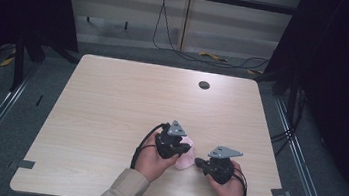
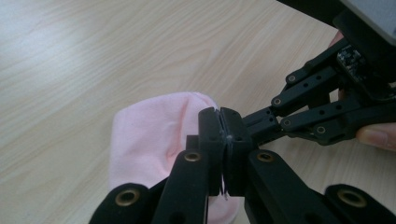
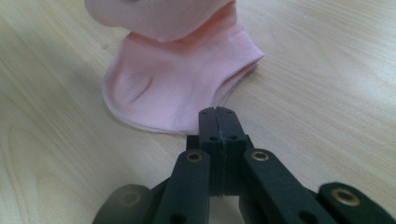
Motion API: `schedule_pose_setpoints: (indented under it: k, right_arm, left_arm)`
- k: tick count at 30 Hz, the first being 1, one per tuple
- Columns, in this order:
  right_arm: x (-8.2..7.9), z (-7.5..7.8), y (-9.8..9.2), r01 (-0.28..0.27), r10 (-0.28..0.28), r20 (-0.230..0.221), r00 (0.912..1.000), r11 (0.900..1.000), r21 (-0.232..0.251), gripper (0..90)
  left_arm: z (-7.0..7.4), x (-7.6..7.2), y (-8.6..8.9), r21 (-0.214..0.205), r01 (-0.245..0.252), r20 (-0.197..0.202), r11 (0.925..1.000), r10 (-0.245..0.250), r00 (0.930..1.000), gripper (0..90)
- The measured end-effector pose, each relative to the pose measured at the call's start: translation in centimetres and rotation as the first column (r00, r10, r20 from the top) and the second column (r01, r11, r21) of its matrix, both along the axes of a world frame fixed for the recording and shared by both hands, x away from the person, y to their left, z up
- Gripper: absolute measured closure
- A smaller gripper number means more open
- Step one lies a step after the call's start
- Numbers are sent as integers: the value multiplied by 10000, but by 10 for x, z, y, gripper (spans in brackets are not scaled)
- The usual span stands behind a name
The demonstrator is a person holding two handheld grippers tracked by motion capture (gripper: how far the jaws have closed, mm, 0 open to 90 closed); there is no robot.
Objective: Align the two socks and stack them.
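Scene: a person stands at a pale wooden bench [image 1: 109, 120] with a two-fingered gripper in each hand, working on a small pink sock [image 3: 177, 93].

Sock: it lies on the bench near the person's edge, folded so that one part lies over another, between the two grippers.

Left gripper [image 2: 223, 122]: just left of the sock and partly over it. Its fingers are clenched flat together. In the left gripper view a sliver of pale material shows in the seam between them, but I cannot tell whether that is sock fabric.

Right gripper [image 3: 218, 115]: just right of the sock, tips at its cuff edge. Its fingers are clenched on nothing, with the cuff lying free in front of them.

Risk: with the two sets of tips almost meeting beside the sock, one could knock the other and drag the fold open.

Risk: thin knit may slide out of a shallow pinch, or the fingers may catch one layer when both are wanted.

Risk: closed tips pushed along the bench would bunch the sock rather than lift it.

Surroundings: beyond the sock, toward the far edge, sits a round dark cable hole [image 1: 204, 85]. Past that, cables [image 1: 170, 37] trail across the floor.

Obstruction: nothing on the bench stands between the grippers and the sock except each other.
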State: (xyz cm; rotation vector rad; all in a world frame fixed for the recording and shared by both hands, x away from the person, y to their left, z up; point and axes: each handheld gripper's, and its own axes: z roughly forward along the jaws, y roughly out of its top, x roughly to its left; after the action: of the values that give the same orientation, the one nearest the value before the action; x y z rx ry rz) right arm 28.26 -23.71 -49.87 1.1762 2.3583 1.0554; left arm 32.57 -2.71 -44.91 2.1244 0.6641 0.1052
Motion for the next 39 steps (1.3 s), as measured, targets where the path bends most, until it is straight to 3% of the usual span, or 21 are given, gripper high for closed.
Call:
schedule_pose_setpoints:
  k: [10,31,39]
  right_arm:
    - [0,-1,0,-13,13,7,10000,10000,54,900]
    - [0,-1,0,47,-47,14,10000,9999,95,900]
    - [0,-1,0,36,-37,40,10000,9999,105,900]
  left_arm:
    - [-18,-8,-7,222,146,-178,9996,-142,9997,887]
    - [-34,-16,-8,151,185,-365,9997,-179,9992,886]
    - [-41,-19,-10,337,288,-404,9990,-275,9988,882]
